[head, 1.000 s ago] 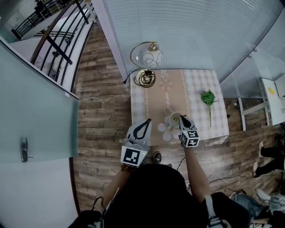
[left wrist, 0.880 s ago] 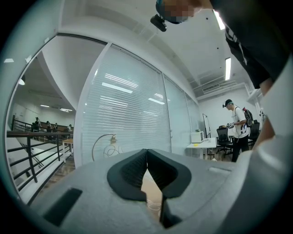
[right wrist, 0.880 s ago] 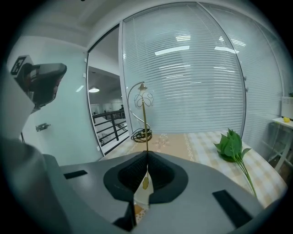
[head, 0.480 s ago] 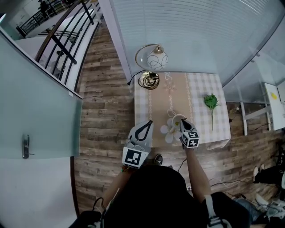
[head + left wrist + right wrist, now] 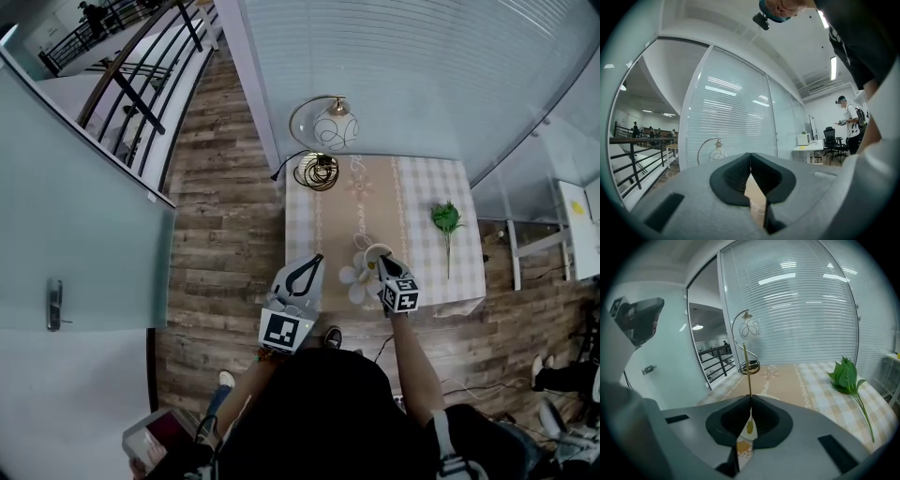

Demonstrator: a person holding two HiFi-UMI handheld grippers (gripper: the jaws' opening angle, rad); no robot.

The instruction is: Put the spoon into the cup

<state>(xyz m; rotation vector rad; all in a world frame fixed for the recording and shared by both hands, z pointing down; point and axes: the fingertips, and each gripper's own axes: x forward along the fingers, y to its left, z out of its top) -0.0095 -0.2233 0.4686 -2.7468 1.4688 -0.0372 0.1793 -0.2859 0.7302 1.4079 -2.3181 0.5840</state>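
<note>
- The spoon is a thin, gold-coloured metal stem. Its long axis stands close to upright in the right gripper view, with the slim end pointing up and leaning slightly left.
- The right gripper is clenched on the spoon's lower part, its dark ribbed pads pressed against the stem.
- A small yellow shape shows lower down between the pads. Whether that end is already inside the cup cannot be told.
- The cup is round, pale and open-topped. It stands near the table's near edge, about midway along it, directly under the right gripper's tips.
- A white flower-shaped mat lies just beside the cup, towards the near edge.
- The left gripper has its jaws pressed together with nothing between them. It is held over the near-left corner of the table.
- The table is covered in checked cloth with a plain tan strip down the middle.
</note>
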